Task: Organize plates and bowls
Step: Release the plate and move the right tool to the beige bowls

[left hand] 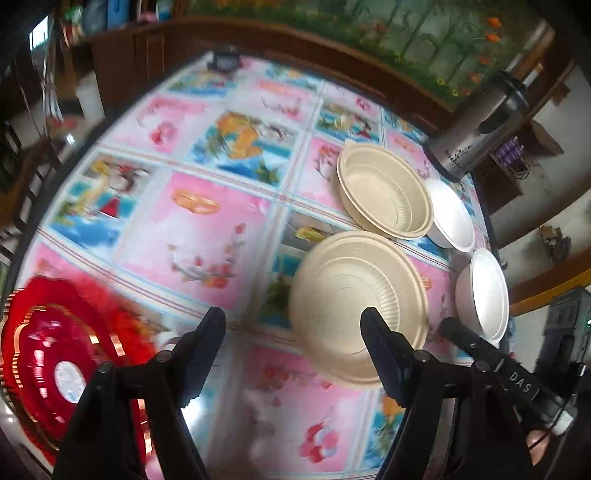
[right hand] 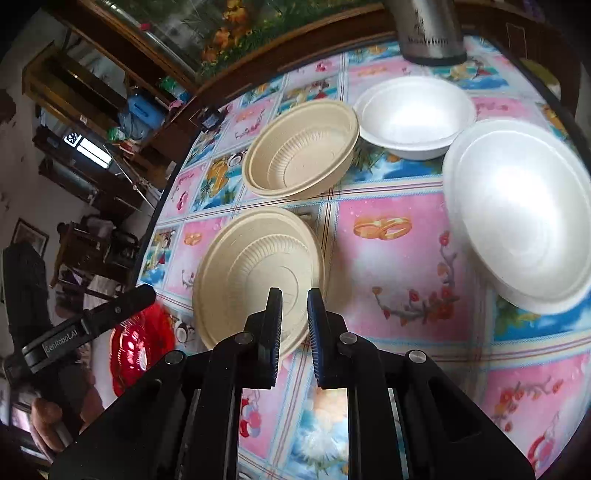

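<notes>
While your right gripper [right hand: 293,295] hovers nearly closed and empty, the beige plate [right hand: 258,273] lies just beyond its tips, with the beige bowl [right hand: 301,147] farther ahead. To its right sit two white bowls [right hand: 517,218], one close [right hand: 415,114] to the steel flask [right hand: 428,33]. Your left gripper [left hand: 293,325] stands wide open, holding nothing, the same plate [left hand: 358,302] just past its right finger [left hand: 384,354] and a red dish [left hand: 55,354] beside its left, all on the patterned tablecloth [left hand: 207,229].

Two beige ribbed bowls [right hand: 301,149], two white bowls [right hand: 415,114], a red plate [left hand: 55,365] (gold-edged), a pink-and-blue floral tablecloth [left hand: 207,229].
</notes>
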